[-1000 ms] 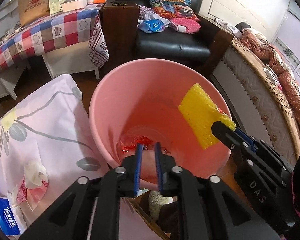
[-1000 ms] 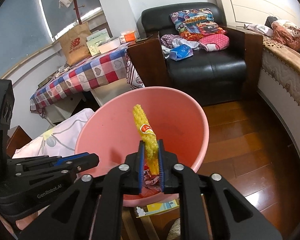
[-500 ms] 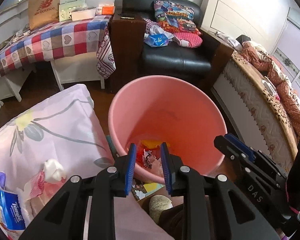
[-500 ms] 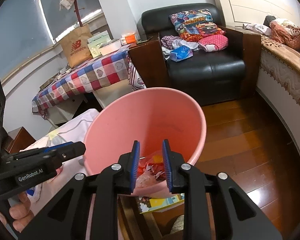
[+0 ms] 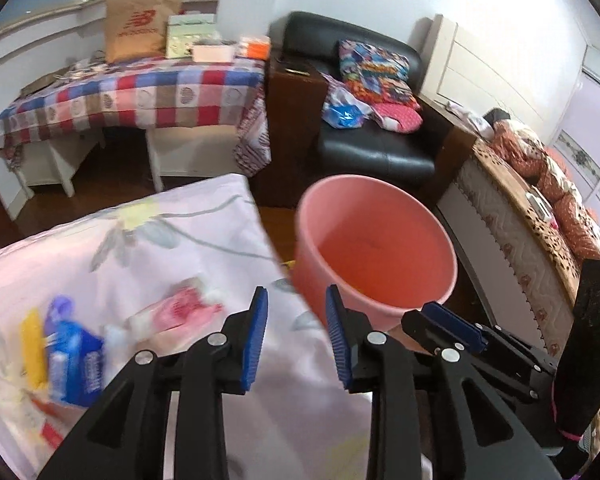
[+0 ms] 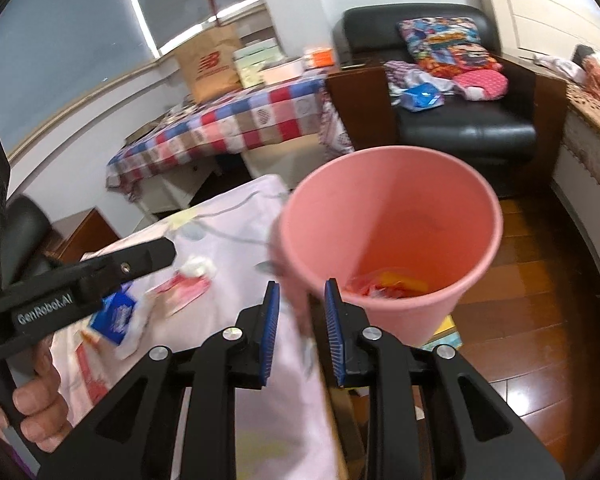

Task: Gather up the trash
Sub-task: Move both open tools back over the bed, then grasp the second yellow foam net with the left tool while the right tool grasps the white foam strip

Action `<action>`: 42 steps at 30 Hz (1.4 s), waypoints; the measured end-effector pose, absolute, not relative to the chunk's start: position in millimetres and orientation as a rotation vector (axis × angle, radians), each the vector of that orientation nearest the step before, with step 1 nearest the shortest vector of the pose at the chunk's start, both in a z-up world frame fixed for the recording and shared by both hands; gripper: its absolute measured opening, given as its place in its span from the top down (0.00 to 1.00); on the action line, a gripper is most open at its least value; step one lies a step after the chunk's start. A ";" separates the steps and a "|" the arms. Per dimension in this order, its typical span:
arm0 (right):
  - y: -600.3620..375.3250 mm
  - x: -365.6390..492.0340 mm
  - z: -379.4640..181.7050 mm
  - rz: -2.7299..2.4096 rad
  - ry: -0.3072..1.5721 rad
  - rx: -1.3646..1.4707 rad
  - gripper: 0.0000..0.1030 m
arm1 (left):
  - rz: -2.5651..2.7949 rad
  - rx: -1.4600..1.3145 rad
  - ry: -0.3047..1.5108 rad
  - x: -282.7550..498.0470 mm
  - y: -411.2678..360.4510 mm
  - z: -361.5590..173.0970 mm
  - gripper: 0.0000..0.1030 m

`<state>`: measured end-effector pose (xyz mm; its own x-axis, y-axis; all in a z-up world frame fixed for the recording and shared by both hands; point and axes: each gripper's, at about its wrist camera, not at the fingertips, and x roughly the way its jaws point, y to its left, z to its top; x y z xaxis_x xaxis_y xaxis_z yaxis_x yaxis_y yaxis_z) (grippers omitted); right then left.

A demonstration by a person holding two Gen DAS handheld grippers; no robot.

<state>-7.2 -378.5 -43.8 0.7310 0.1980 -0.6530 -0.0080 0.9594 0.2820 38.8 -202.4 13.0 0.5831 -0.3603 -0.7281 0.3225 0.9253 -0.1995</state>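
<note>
A pink bin (image 5: 374,248) stands on the floor beside a table with a pink floral cloth (image 5: 140,248). Red and yellow wrappers (image 6: 388,286) lie at the bin's bottom (image 6: 392,220). My left gripper (image 5: 296,336) is open and empty above the cloth's right edge. My right gripper (image 6: 302,328) is open and empty over the cloth edge, just left of the bin. On the cloth lie a blue tissue pack (image 5: 76,364), a yellow wrapper (image 5: 34,348), a pink wrapper (image 5: 176,308) and a white tissue wad (image 6: 198,268).
A black armchair (image 5: 372,136) with cushions and clothes stands behind the bin. A checked-cloth table (image 5: 132,96) with a paper bag is at the back left. A bed (image 5: 540,216) runs along the right. Wooden floor (image 6: 540,280) lies right of the bin.
The right gripper let the yellow wrapper go into the bin. Both grippers opened wider, pulled back from the bin and swung left toward the cloth.
</note>
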 end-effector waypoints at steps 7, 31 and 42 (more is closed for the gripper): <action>-339.1 -16.5 -44.8 0.182 0.781 0.226 0.77 | -0.275 -0.083 0.827 12.3 -124.3 20.0 0.71; -237.8 -13.2 -64.2 0.353 0.904 0.109 0.76 | -0.033 -0.469 1.042 41.3 79.4 -48.7 0.67; -224.6 -0.1 -72.4 0.377 0.917 0.107 0.76 | 0.022 -0.368 1.126 81.0 61.9 -79.0 0.62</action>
